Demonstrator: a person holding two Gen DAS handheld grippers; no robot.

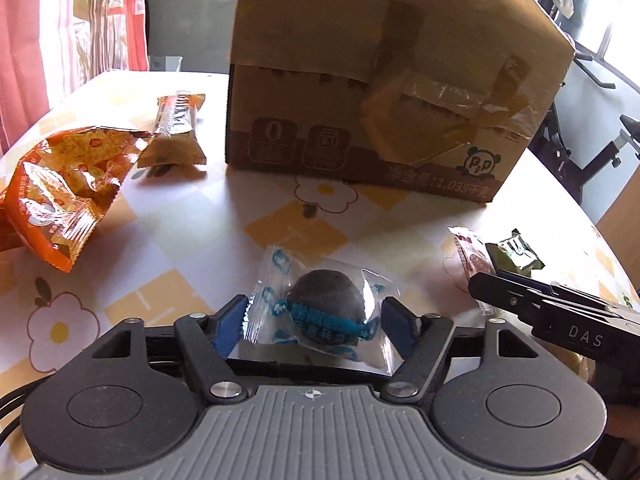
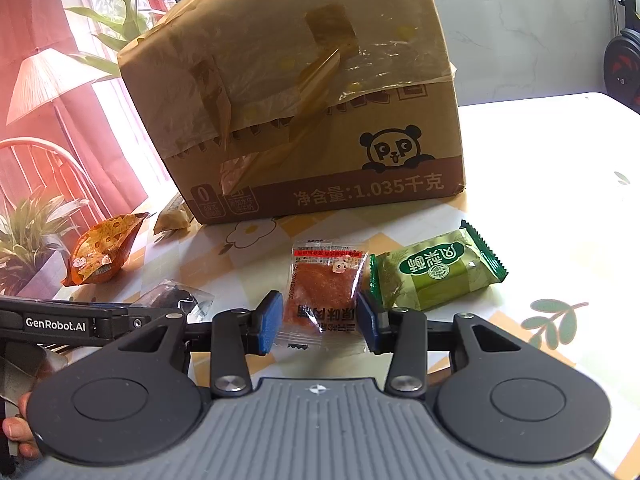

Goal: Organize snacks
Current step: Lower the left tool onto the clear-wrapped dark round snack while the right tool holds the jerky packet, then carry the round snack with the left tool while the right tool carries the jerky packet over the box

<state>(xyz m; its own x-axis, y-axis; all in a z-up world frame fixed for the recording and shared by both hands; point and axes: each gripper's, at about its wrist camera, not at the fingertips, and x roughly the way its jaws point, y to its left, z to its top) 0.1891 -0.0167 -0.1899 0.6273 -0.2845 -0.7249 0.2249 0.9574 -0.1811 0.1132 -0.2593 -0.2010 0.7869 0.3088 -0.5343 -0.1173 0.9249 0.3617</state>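
**Two snacks, two grippers, one box behind them**

In the left wrist view the left gripper (image 1: 316, 322) sits low at centre frame with a clear-wrapped dark ball (image 1: 326, 308) lying between its blue pads (image 1: 230, 326). The left pad touches the crinkled edge of the wrapper; the right pad stands just clear of it, so the jaws look released, bracketing the snack rather than pinching it. The wrapper's long axis runs left to right, across the jaws, with the ball itself in the middle. A squeeze here would, I judge, meet loose film first and the ball only later.

In the right wrist view the right gripper (image 2: 320, 322) is at lower centre, its pads pressed against both side edges of a red packet (image 2: 326, 286), clenched on it. That packet's long axis runs up the frame, along the fingers. A green packet (image 2: 436, 270) lies just beside it to the right, touching or nearly so.

The box (image 1: 384, 92) fills the upper centre of both views, standing on the table (image 1: 168, 280), straight ahead of both grippers. An orange bag (image 1: 68, 188) and a bar (image 1: 176, 132) lie at left in the left view, nearer the left hand. I cannot tell from here where the box opens.

The turning relation: each snack lies directly before its own gripper, box beyond.
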